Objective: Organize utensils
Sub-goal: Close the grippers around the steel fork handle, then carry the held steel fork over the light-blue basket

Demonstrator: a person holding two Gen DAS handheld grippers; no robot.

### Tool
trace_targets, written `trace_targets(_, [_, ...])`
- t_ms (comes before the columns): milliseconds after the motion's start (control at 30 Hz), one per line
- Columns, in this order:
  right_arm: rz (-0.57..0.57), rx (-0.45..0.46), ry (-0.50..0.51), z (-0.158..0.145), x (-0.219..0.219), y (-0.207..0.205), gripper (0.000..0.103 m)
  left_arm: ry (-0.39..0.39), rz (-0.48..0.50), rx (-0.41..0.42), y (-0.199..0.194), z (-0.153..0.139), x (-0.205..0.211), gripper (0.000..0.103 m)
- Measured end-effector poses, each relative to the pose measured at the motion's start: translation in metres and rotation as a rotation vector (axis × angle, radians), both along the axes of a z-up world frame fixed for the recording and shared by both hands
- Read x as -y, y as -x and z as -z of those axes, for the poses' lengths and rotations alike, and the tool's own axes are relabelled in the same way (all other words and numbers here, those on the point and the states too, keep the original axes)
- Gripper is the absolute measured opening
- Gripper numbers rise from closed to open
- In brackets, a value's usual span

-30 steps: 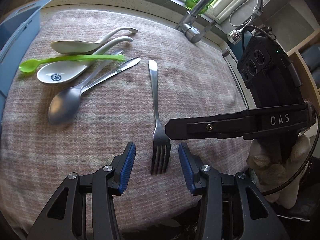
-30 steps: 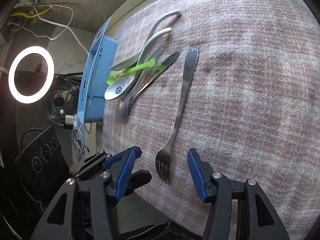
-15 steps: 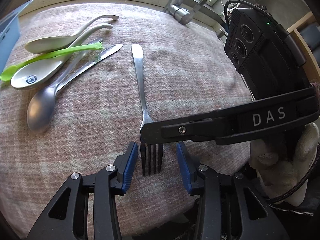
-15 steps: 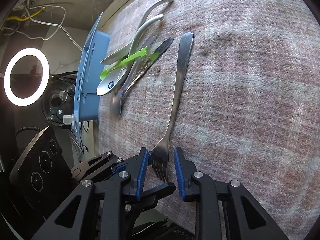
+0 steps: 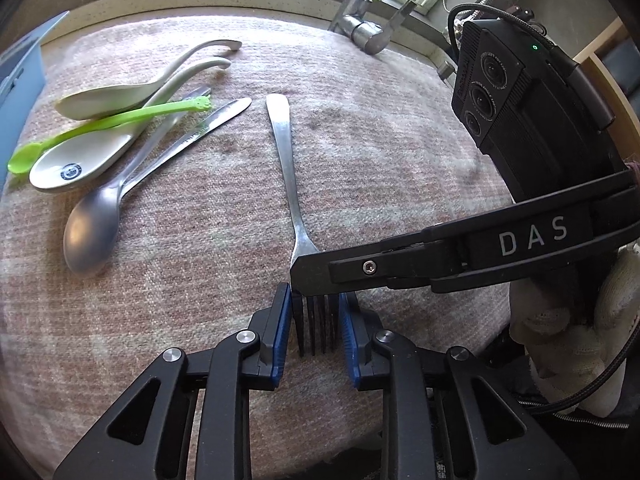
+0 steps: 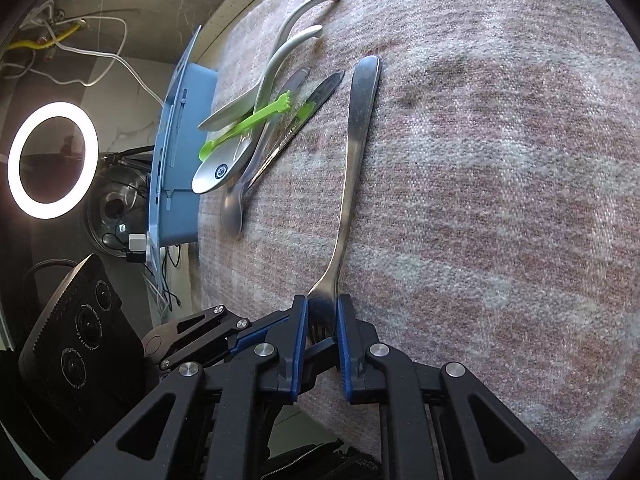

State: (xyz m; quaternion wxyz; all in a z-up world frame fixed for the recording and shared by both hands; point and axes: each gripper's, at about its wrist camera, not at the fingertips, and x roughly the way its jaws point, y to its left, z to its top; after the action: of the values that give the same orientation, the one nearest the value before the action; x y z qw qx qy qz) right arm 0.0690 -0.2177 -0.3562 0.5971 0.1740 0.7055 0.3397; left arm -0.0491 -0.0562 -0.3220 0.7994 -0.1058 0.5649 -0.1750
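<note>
Both tongs (image 5: 314, 322) (image 6: 322, 322) closing on fork (image 5: 285, 168) tines (plaid cloth (image 5: 400, 152)), kitchen counter

left claw (image 5: 313, 322) | closing onto fork (image 5: 285, 168) tines || right claw (image 6: 322, 322) | closing there too

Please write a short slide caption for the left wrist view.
Both hand-held grippers closing around the tines of a steel fork on a pink woven cloth.

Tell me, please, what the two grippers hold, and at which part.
Both the left gripper and right gripper are closing on the fork, at its tines end.
</note>
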Motion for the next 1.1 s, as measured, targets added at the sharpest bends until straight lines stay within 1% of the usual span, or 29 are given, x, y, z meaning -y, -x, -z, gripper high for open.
trace_targets(233, [-0.001, 0.038, -0.007, -0.013, 0.001, -0.002, 0.013, 0.002, 0.002, 0.025, -0.002, -0.011, -0.003, 0.022])
trace_targets(500, [0.008, 0.072, -0.034, -0.037, -0.007, -0.011, 0.012, -0.016, 0.001, 0.076, -0.004, -0.036, -0.016, 0.022])
trace_targets(633, [-0.001, 0.094, -0.052, -0.051, -0.026, -0.014, 0.012, -0.027, -0.011, 0.098, -0.008, -0.05, -0.029, 0.022])
trace_targets(833, [-0.022, 0.121, -0.081, -0.068, -0.062, -0.019, 0.012, -0.045, -0.042, 0.125, -0.011, -0.069, -0.06, 0.022])
trace_targets(1100, [-0.05, 0.14, -0.104, -0.083, -0.117, -0.024, 0.012, -0.053, -0.087, 0.149, -0.015, -0.082, -0.108, 0.022])
